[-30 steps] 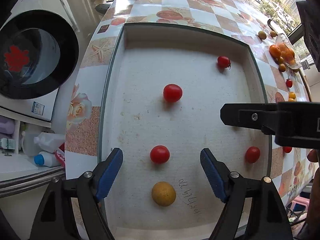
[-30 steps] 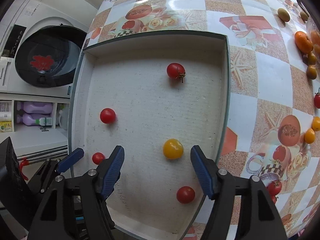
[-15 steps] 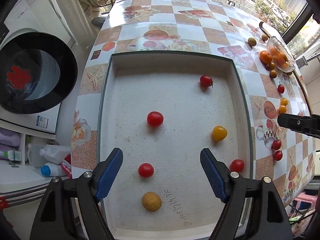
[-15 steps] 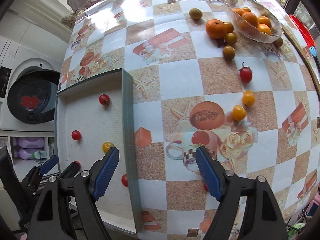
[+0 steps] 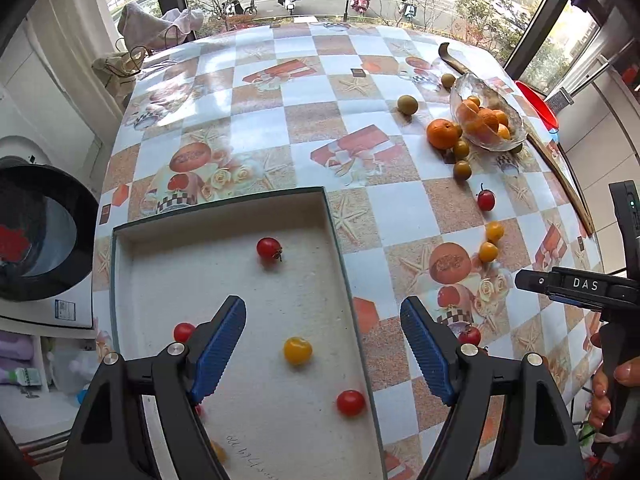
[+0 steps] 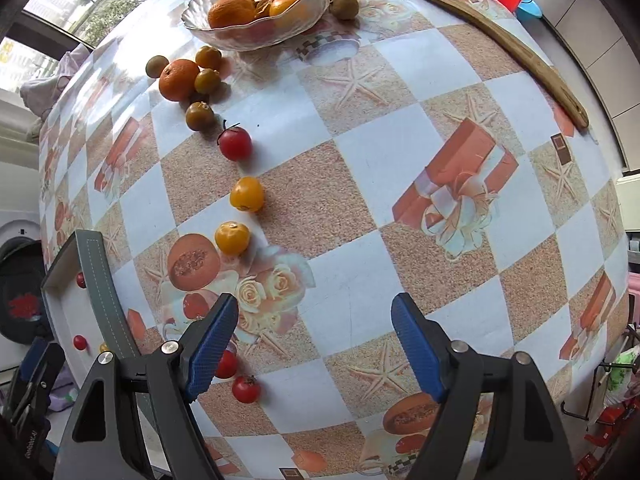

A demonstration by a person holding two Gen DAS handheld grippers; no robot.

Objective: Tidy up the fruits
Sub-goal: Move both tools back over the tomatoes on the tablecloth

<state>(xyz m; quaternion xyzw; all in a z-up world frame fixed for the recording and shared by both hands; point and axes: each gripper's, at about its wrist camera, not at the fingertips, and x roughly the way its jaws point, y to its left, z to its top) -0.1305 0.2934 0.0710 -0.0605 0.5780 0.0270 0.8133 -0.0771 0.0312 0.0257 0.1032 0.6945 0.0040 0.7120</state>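
Blue ribbed pads are standing wide apart on the left gripper (image 5: pixel 323 344), released and grasping nothing, as it is hanging over the shallow white tray (image 5: pixel 120 256) on the checkered tablecloth (image 5: pixel 280 92). In this left wrist view, a yellow cherry tomato (image 5: pixel 297 351) is lying on the tray floor just ahead of the gap between the fingers, a little toward the left pad. A stemmed red cherry tomato (image 5: pixel 269 249) is sitting farther up the tray, another red one (image 5: pixel 350 402) is resting near the tray's right wall, and a 3rd red one (image 5: pixel 183 331) is peeking out beside the left finger. Beyond the tray, an orange (image 5: pixel 441 133) is touching the glass bowl (image 5: pixel 516 118). The person's hand (image 5: pixel 612 384) is showing at the right edge.

In the right wrist view, the right gripper (image 6: pixel 314 344) is likewise hanging open and empty above bare tablecloth. The loose fruit is lying off to its left: 2 yellow cherry tomatoes (image 6: pixel 232 237) (image 6: pixel 247 194) well ahead of the left pad, a red cherry tomato (image 6: pixel 235 143) beyond them, and 2 red ones (image 6: pixel 246 389) (image 6: pixel 226 364) close to the left finger, 1 partly hidden behind it.

Likely risks: these round tomatoes could roll away if a pad is nudging them off-centre, since none is sitting between the right fingers; closing hard could burst the soft skin; and the tray wall could catch a finger sweeping low.
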